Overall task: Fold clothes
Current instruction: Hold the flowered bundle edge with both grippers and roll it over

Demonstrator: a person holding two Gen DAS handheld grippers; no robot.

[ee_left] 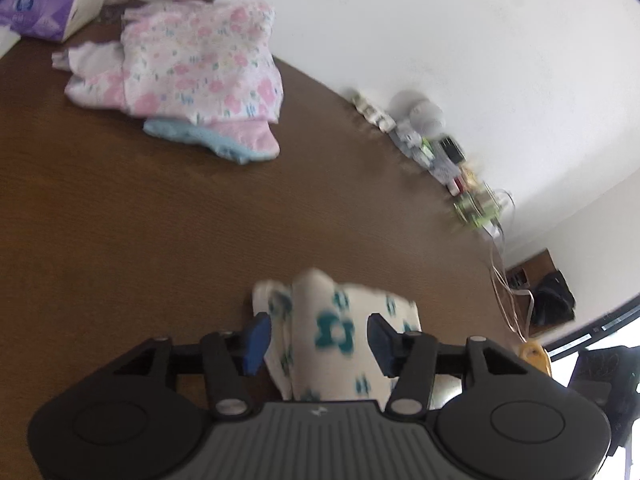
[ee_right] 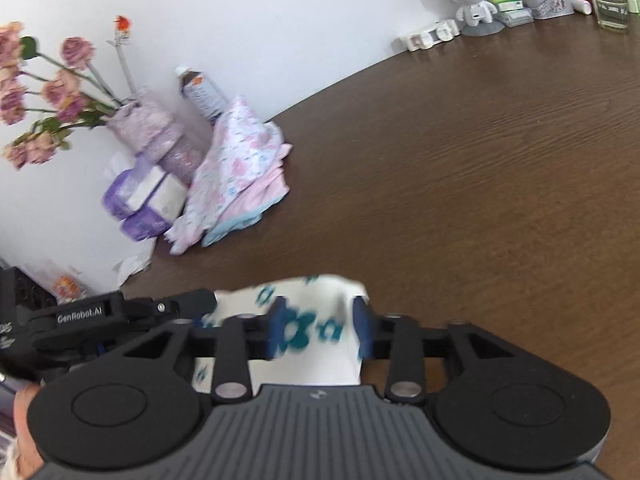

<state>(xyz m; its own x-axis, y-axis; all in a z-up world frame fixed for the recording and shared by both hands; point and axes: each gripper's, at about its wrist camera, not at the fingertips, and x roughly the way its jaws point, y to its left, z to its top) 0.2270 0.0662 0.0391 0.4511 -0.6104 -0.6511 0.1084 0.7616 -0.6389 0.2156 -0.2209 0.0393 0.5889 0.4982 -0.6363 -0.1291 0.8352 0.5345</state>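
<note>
Both tongs are standing partly spread, straddling the cream teal-flowered garment [ee_left: 334,332] without clamping it: left tongs [ee_left: 320,340] and right tongs [ee_right: 320,330] alike, cloth running forward over the worktop [ee_right: 480,200]. "GenRobot.AI" is showing. Farther off, the folded pink floral pile [ee_left: 200,64] is lying

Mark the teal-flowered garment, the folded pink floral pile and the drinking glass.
teal-flowered garment [ee_left: 332,332], left wrist view, flower print.
folded pink floral pile [ee_left: 200,60], left wrist view, top layer.
drinking glass [ee_right: 608,0], right wrist view, side wall.
</note>
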